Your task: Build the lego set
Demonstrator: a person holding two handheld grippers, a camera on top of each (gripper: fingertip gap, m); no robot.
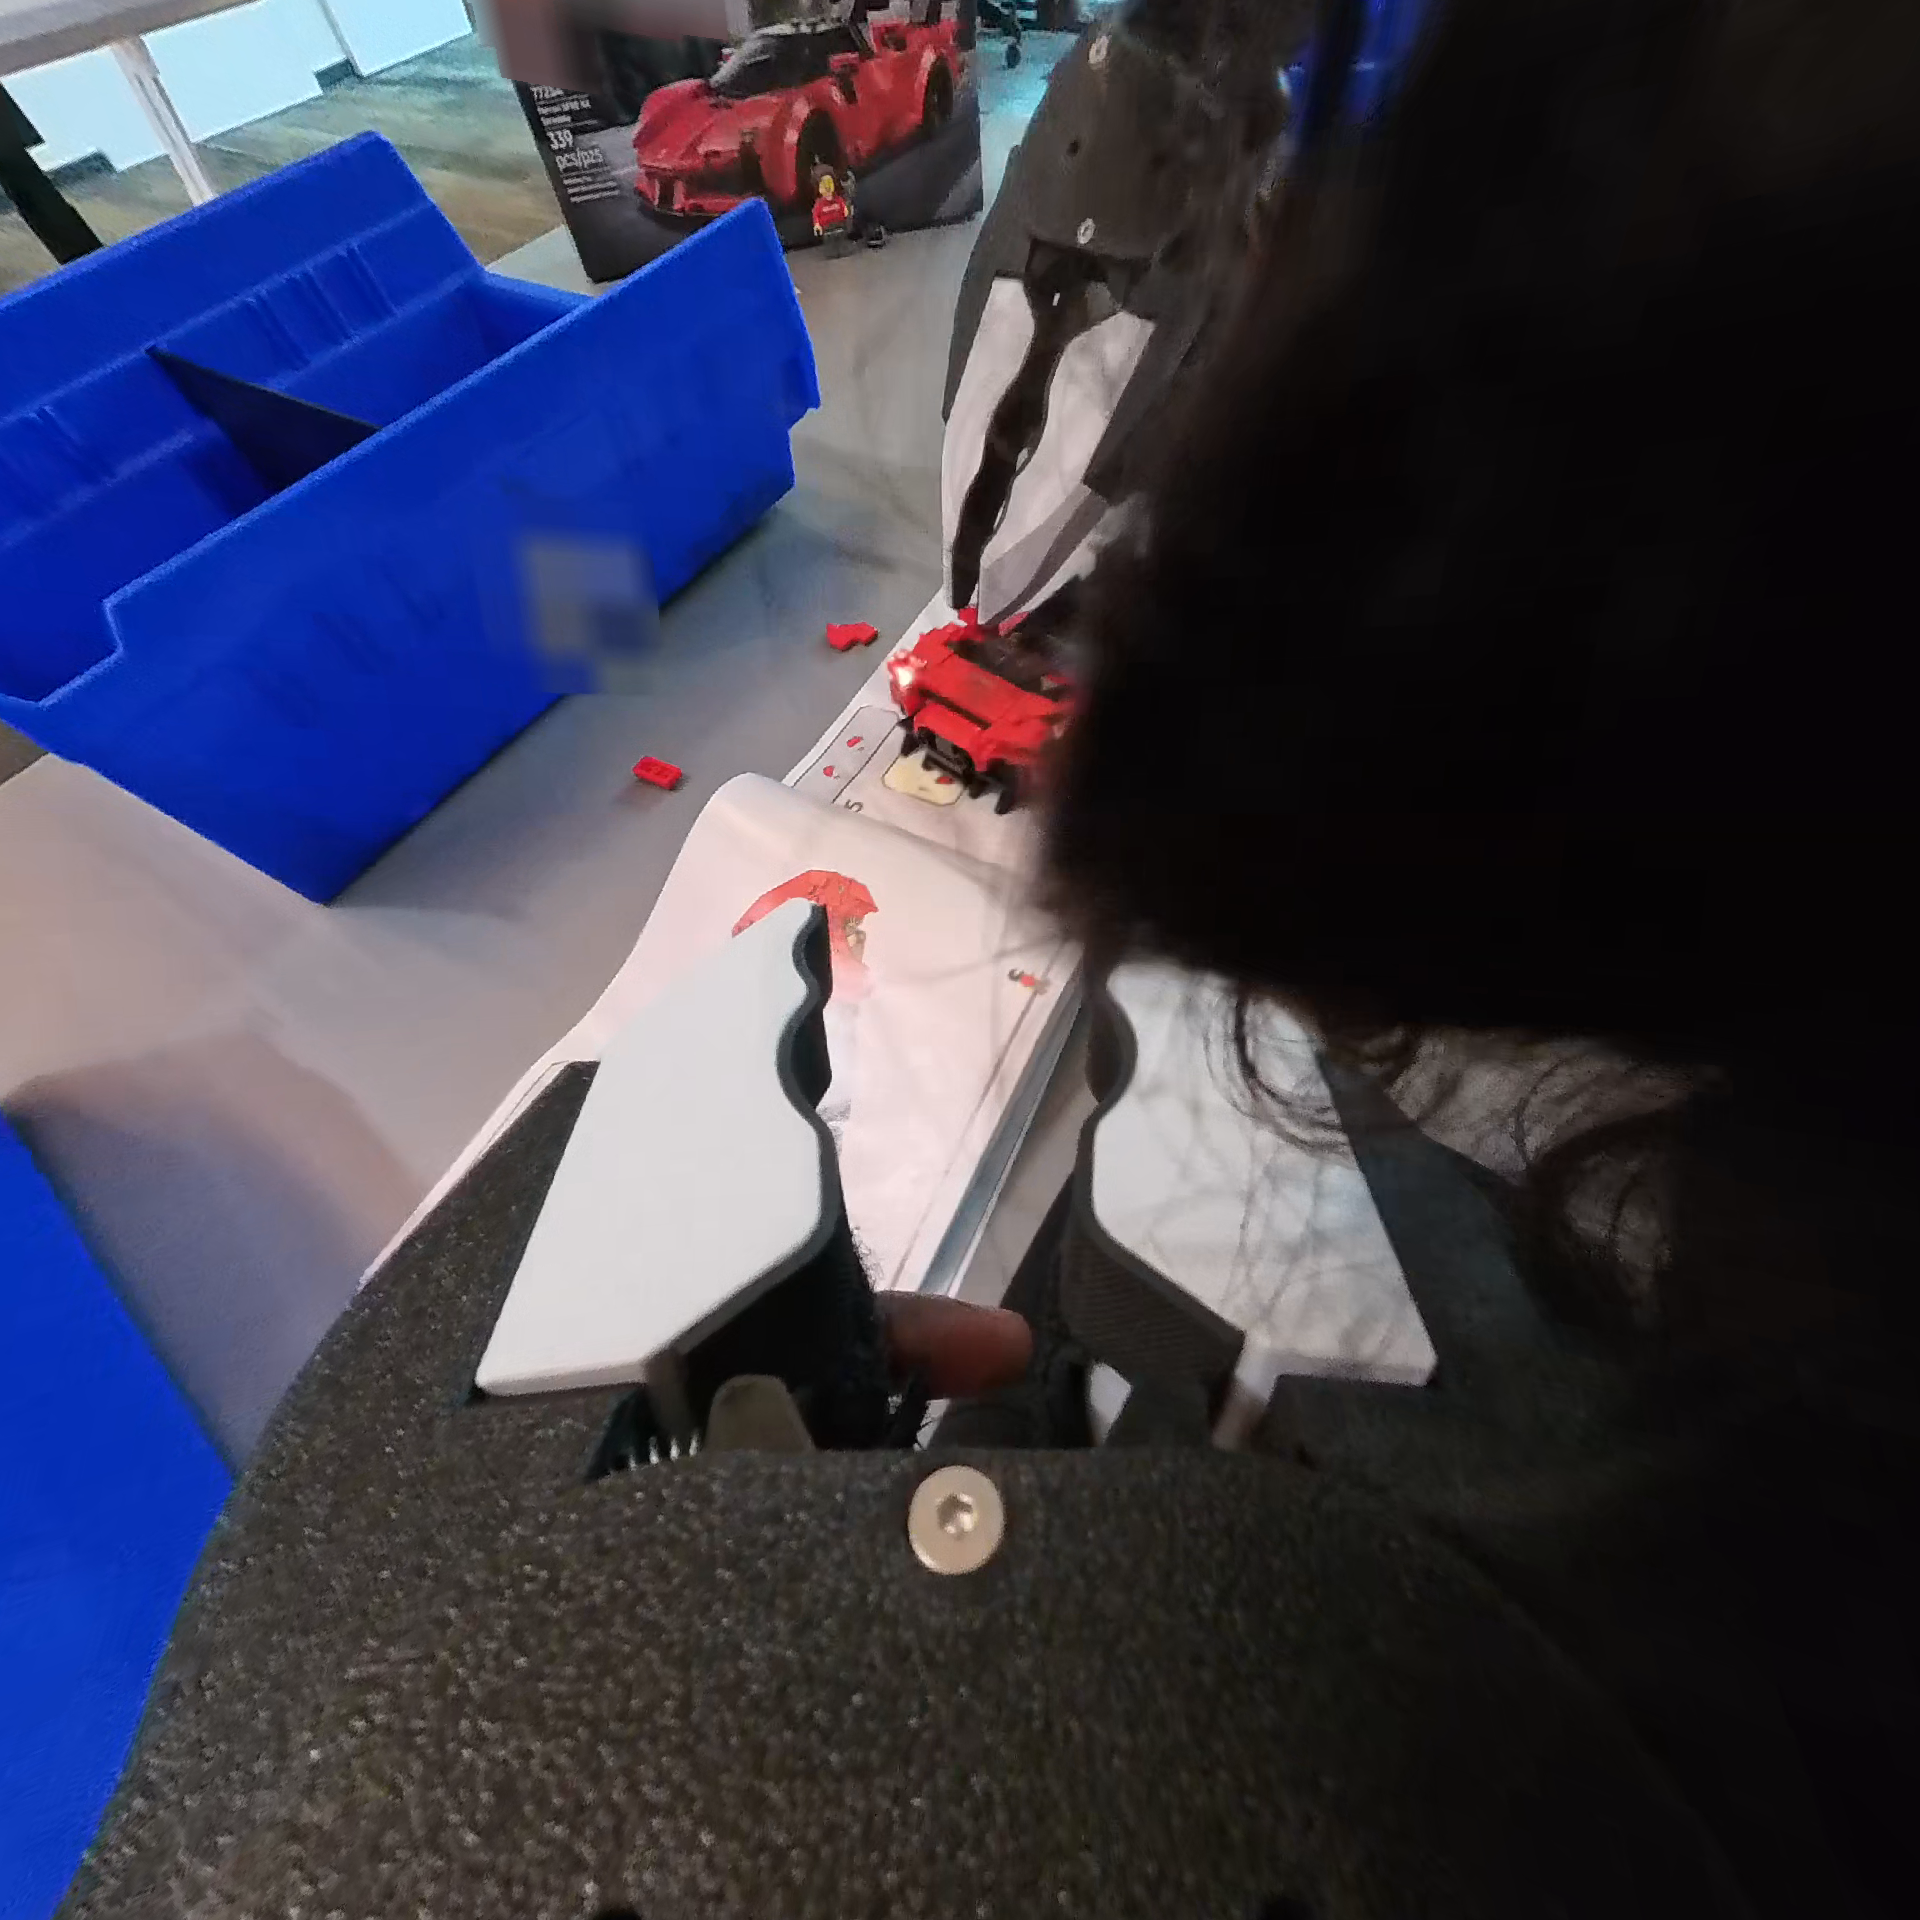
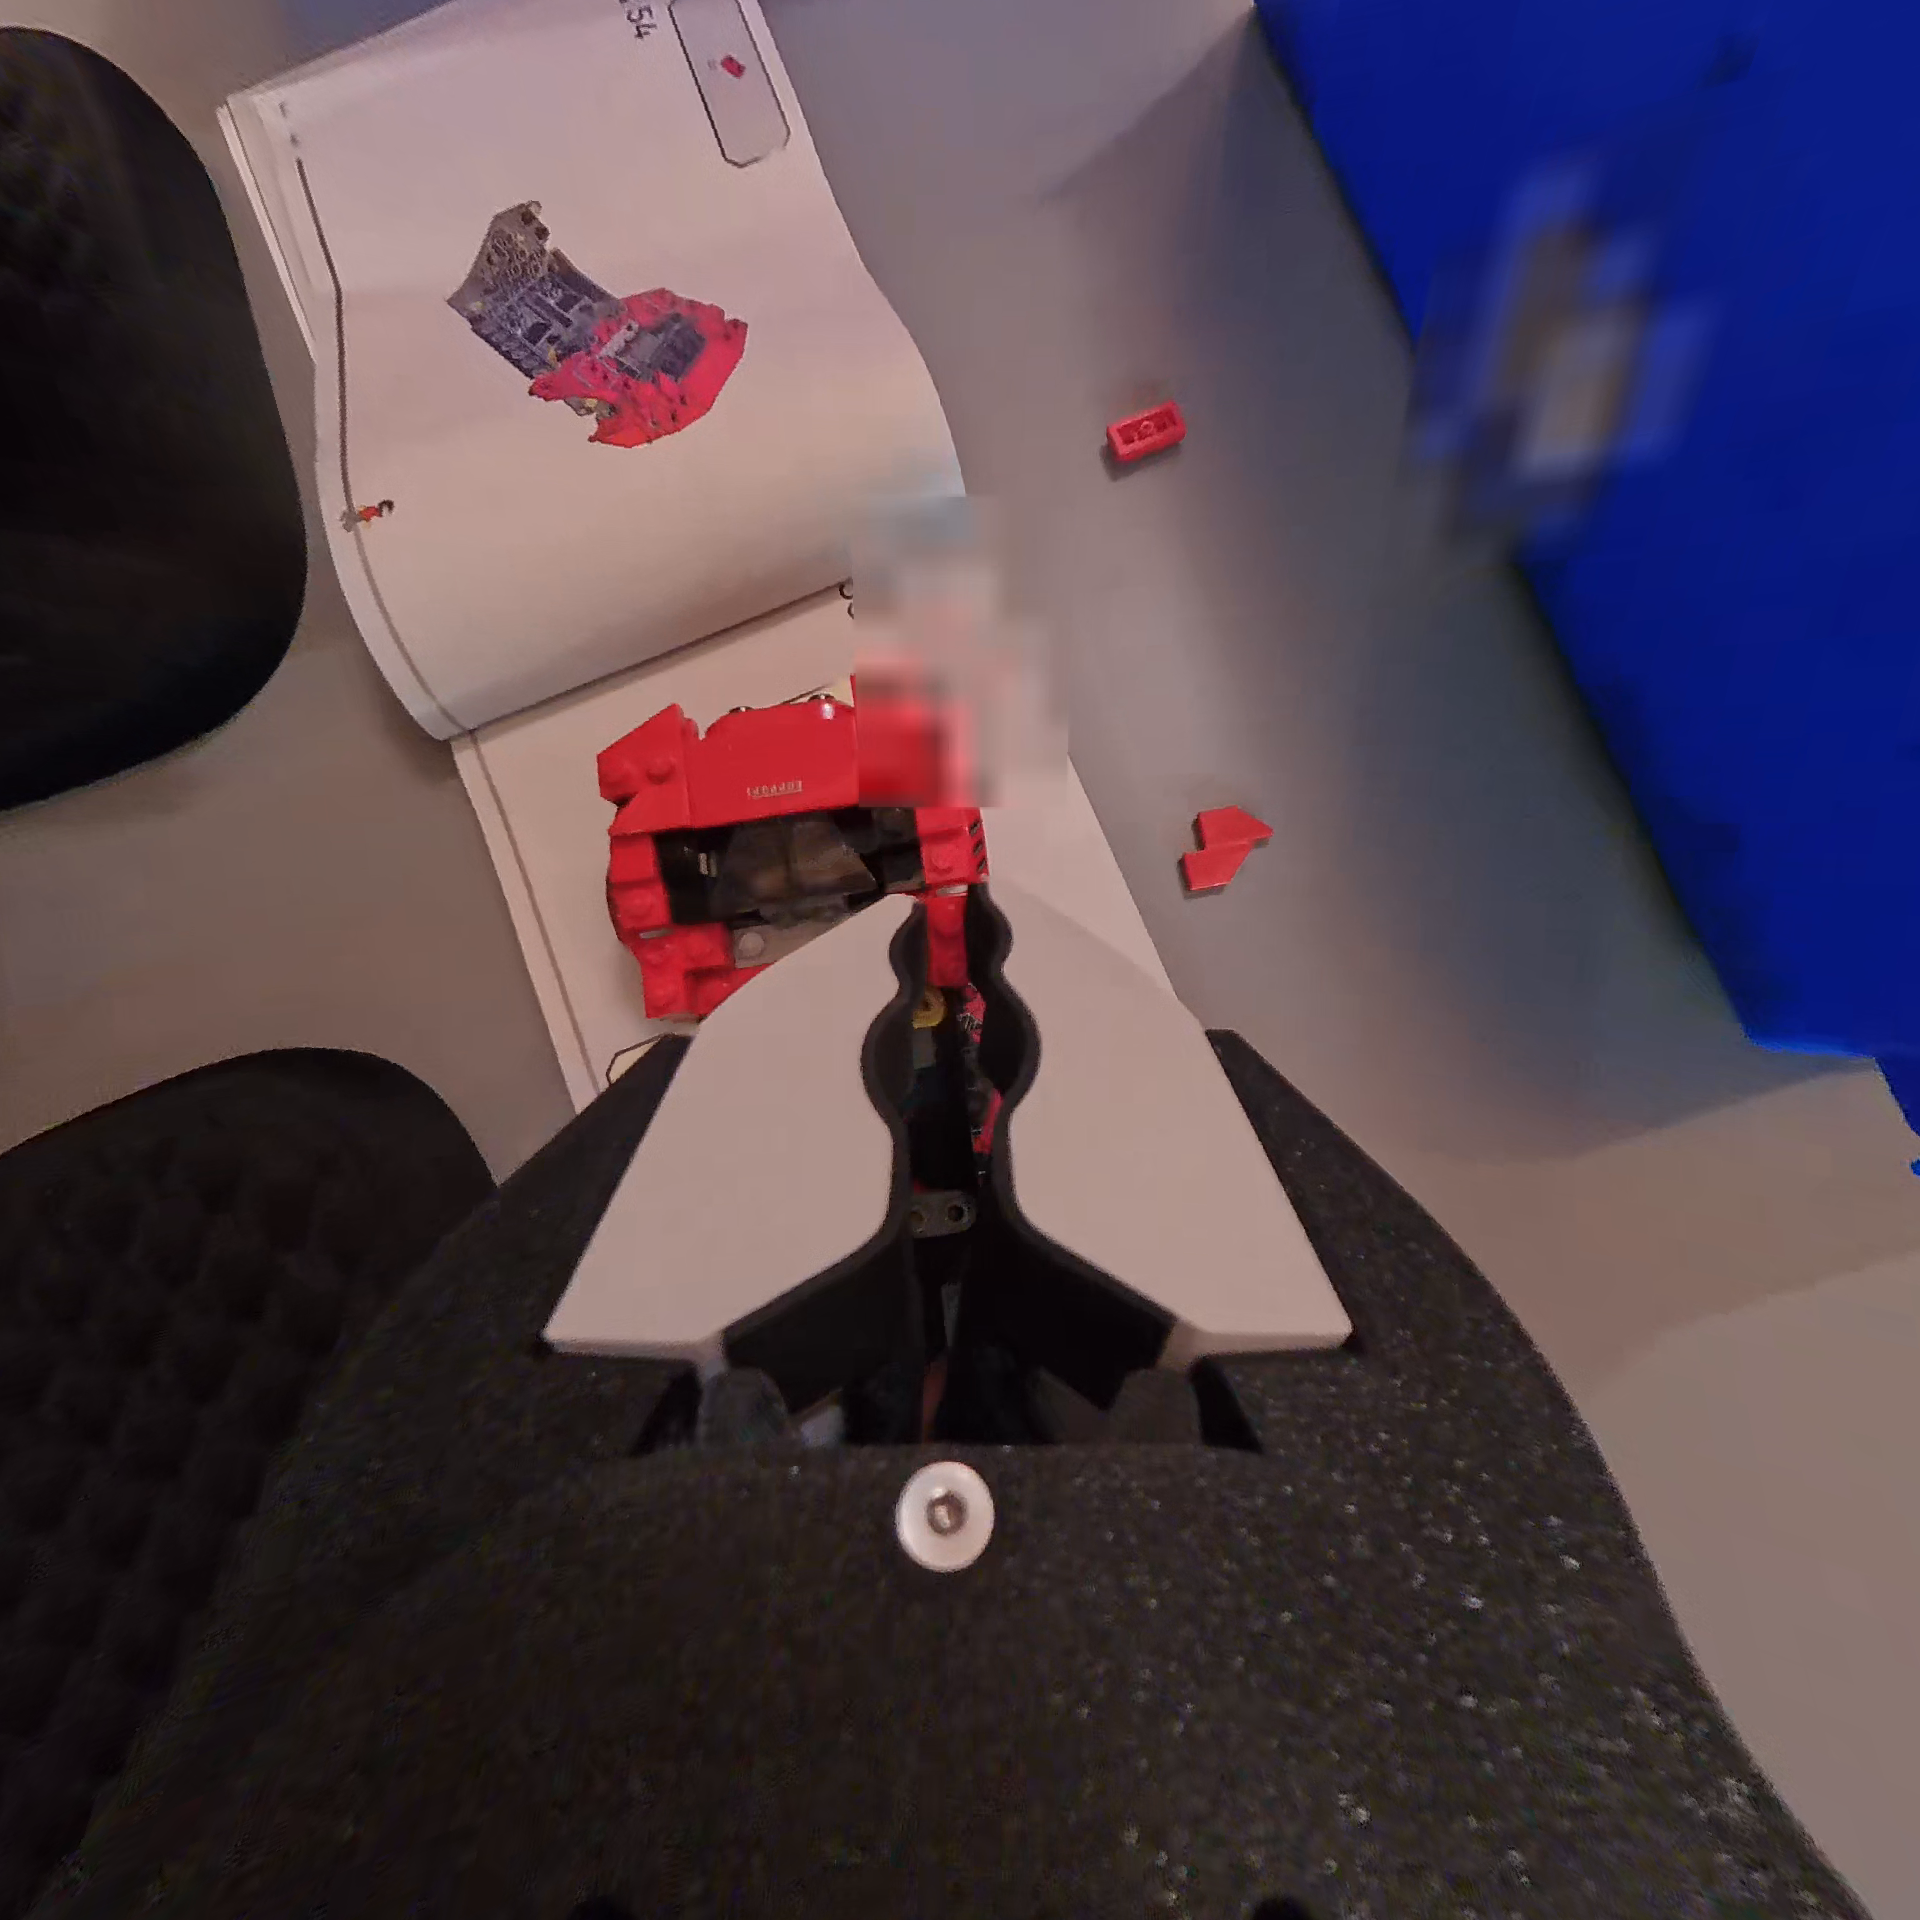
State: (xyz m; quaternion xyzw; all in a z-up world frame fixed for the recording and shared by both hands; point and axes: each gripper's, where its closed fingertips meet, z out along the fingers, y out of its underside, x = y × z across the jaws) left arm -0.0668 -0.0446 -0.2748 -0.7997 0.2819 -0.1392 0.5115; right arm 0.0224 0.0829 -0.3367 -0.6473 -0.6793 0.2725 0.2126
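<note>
**Clerk:** Item one: the partly built red and black plastic brick car (image 2: 769, 842). It is sitting on the lower page of the open white paper instruction booklet (image 2: 582, 499), which is lying on the grey table (image 2: 1299, 1091).

**Checker:** And who is holding it?

**Clerk:** The right gripper (image 2: 948, 940) is pinching a narrow red edge section at the near side of the car, its fingers nearly pressed together. The left gripper (image 1: 940, 997) is hovering over the upper booklet page with its fingers spread, holding nothing.

**Checker:** Handling notes?

**Clerk:** The car is probably light and rigid as a whole, but pieces are only pressed on, so a sideways pull is likely risking a panel popping off. The glossy plastic is probably slipping easily under hard pads. The better hold seems to be across the solid body sides, low down, rather than on the thin trim.

**Checker:** Loose stock?

**Clerk:** One small red studded rectangular plate (image 2: 1145, 428) and one flat red angular wedge piece (image 2: 1224, 847) are lying on the table just beside the booklet, between it and the big blue plastic bin (image 1: 395, 540). Both are tiny and flat, so edge pinches are looking sensible. The printed cardboard set box (image 1: 769, 135) is standing behind the bin.
</note>
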